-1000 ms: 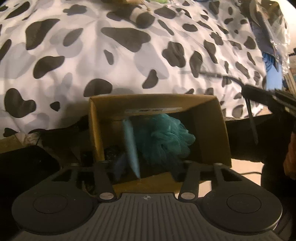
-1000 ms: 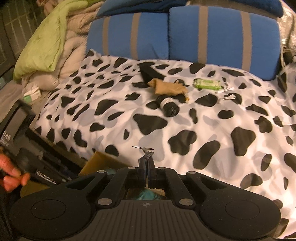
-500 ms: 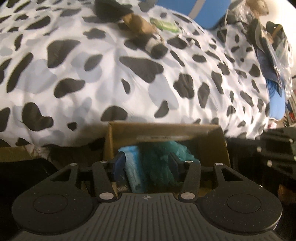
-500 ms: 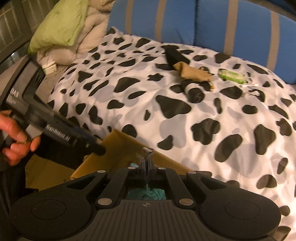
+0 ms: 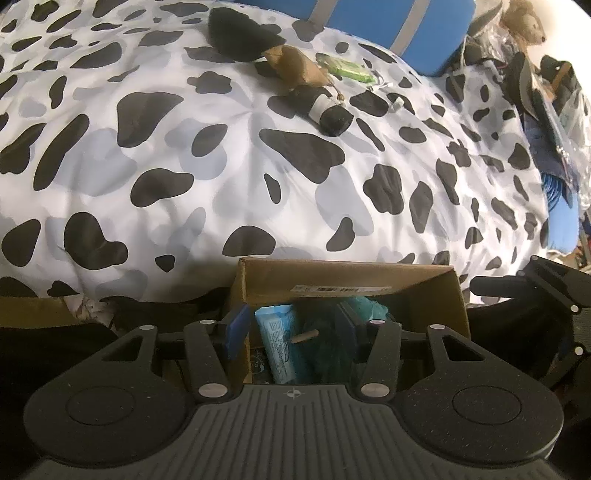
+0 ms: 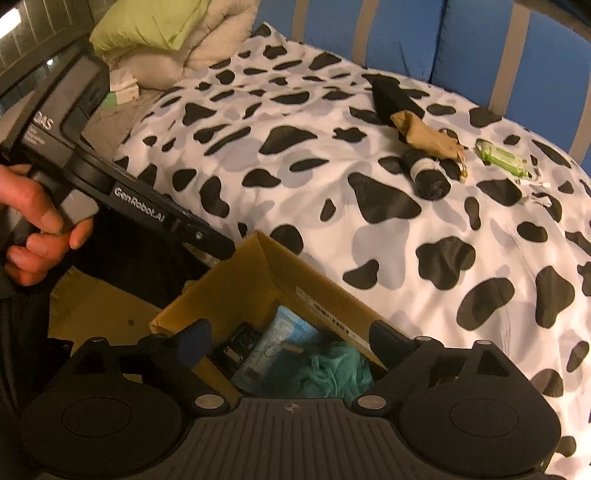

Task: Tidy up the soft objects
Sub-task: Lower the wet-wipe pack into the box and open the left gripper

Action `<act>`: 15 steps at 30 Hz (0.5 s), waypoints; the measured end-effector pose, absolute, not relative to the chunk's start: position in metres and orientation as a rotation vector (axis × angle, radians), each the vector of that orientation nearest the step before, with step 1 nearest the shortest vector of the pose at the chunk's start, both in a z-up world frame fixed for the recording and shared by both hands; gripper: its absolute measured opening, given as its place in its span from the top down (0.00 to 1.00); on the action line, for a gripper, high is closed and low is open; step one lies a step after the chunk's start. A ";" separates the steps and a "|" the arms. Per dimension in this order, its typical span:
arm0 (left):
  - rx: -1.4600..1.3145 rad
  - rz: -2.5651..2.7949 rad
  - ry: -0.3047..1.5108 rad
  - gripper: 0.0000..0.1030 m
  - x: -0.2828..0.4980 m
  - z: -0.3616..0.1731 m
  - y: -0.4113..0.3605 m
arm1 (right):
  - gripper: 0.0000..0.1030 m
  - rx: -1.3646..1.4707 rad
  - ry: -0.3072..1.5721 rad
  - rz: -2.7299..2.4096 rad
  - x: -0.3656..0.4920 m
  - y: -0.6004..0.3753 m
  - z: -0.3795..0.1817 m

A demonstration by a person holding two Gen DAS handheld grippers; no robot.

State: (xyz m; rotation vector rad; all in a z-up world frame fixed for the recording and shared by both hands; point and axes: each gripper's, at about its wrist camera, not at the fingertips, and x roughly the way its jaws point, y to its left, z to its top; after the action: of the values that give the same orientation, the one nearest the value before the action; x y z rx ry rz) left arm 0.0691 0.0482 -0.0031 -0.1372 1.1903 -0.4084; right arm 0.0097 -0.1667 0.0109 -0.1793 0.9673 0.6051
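An open cardboard box (image 5: 343, 277) (image 6: 240, 280) stands against the bed's edge. In it lie a teal mesh pouf (image 5: 325, 345) (image 6: 332, 365), a light blue packet (image 5: 275, 339) (image 6: 284, 332) and a short wooden stick (image 5: 304, 336). My right gripper (image 6: 290, 332) hovers over the box with its jaws opening wide; the pouf lies loose below them, untouched. My left gripper (image 5: 291, 319) hangs at the box's left rim, jaws half apart and gripping nothing. A hand (image 6: 37, 229) holds its handle.
On the cow-print bedspread (image 5: 184, 166) lie a black roll with a white band (image 5: 328, 110) (image 6: 428, 177), a tan pouch (image 5: 295, 66), a black cloth (image 5: 236, 33) and a green packet (image 5: 343, 68). Blue pillows (image 6: 406, 44) line the back, and folded blankets (image 6: 159, 33) sit far left.
My right gripper was shut on the pouf's string and moved over the box; its jaws have now sprung apart and the pouf lies in the box. The left view has tilted up toward the bed.
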 end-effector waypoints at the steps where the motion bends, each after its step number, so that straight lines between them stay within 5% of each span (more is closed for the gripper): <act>1: -0.130 -0.409 1.192 0.52 0.069 -0.003 0.047 | 0.06 -0.187 0.977 0.605 0.009 -0.166 0.009; 15: -0.047 -0.416 1.186 0.52 0.071 -0.004 0.029 | 0.00 -0.189 1.056 0.470 0.017 -0.183 -0.005</act>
State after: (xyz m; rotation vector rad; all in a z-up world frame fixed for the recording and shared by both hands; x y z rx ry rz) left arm 0.0705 0.0287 -0.0040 -0.0472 1.1856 -0.4155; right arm 0.0170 -0.1826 -0.0053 -0.1892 1.0562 0.4702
